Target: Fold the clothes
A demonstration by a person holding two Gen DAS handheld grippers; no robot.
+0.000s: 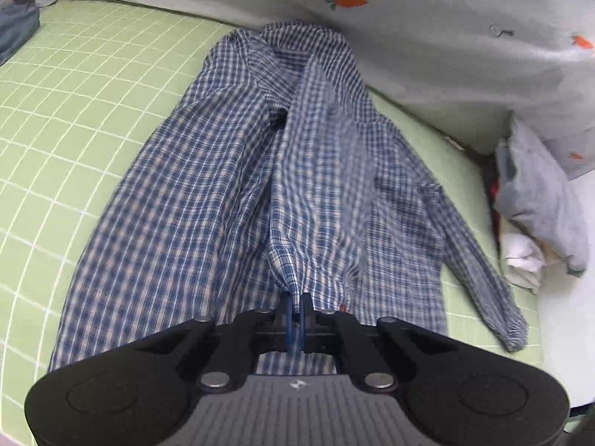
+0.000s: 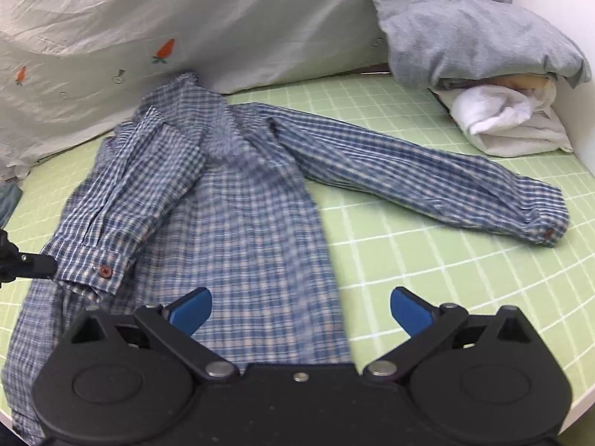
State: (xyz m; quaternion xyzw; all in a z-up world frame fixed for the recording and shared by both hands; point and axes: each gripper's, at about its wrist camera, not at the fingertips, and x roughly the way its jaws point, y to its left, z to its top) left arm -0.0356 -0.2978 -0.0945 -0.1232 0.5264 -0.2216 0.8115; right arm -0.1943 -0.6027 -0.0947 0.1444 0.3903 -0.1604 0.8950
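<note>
Clenched on a sleeve cuff, the left gripper (image 1: 296,306) is pinching the plaid shirt (image 2: 238,200), which is lying across the green grid sheet (image 2: 427,260). Released, the right gripper (image 2: 300,306) is hovering at its hem, a grey pillow (image 2: 472,37) sitting at two o'clock.

Soft matt woven-cloth shirt (image 1: 230,171)

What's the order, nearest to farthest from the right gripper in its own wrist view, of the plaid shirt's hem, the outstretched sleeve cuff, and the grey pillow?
From the right gripper:
1. Plaid shirt: its hem lies right under the open jaws.
2. Sleeve cuff: farther out, right side, flat on the green sheet.
3. Grey pillow: farthest, back right corner.
</note>
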